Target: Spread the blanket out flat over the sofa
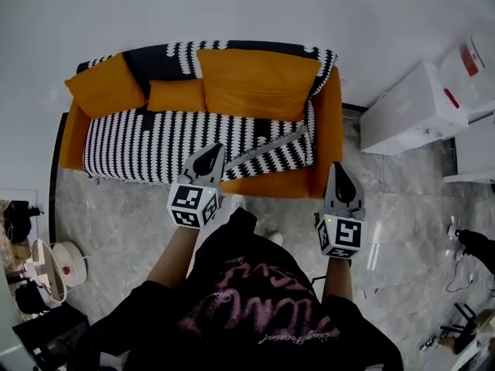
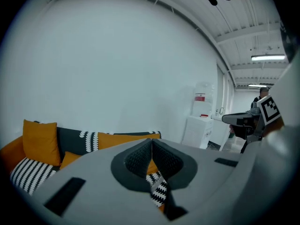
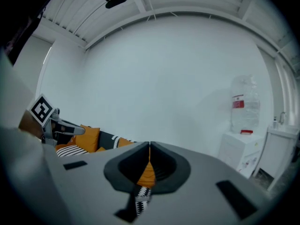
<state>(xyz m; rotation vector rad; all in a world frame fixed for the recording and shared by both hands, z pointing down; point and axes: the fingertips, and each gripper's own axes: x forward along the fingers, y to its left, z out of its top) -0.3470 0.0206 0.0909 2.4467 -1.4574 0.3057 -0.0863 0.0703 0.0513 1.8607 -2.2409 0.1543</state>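
Blanket [image 1: 139,145] in black with white stripes lies over the orange sofa [image 1: 329,122], covering the seat from the left arm almost to the right arm and running up over the backrest, where it shows as a dark band behind the cushions. Near its right front part a grey strip runs diagonally across the stripes and the cloth looks less smooth there than on the left. Three orange cushions rest on top of it: one tilted cushion [image 1: 104,86] at the left end, a small cushion [image 1: 176,95] just beside it, and a large cushion [image 1: 255,83] filling the right half of the backrest. In front of the sofa the person stands on the pale marbled floor [image 1: 116,215] with both arms held forward. The left tongs [image 1: 211,153] point at the blanket's front edge, jaws pressed together with nothing between them — the left gripper view shows the sofa only beyond the closed tips. The right tongs [image 1: 341,170] point toward the sofa's right front corner, likewise closed and empty. Further right, against the wall, stands a white cabinet [image 1: 414,107], and beside it a water bottle [image 1: 472,68] with a red label.
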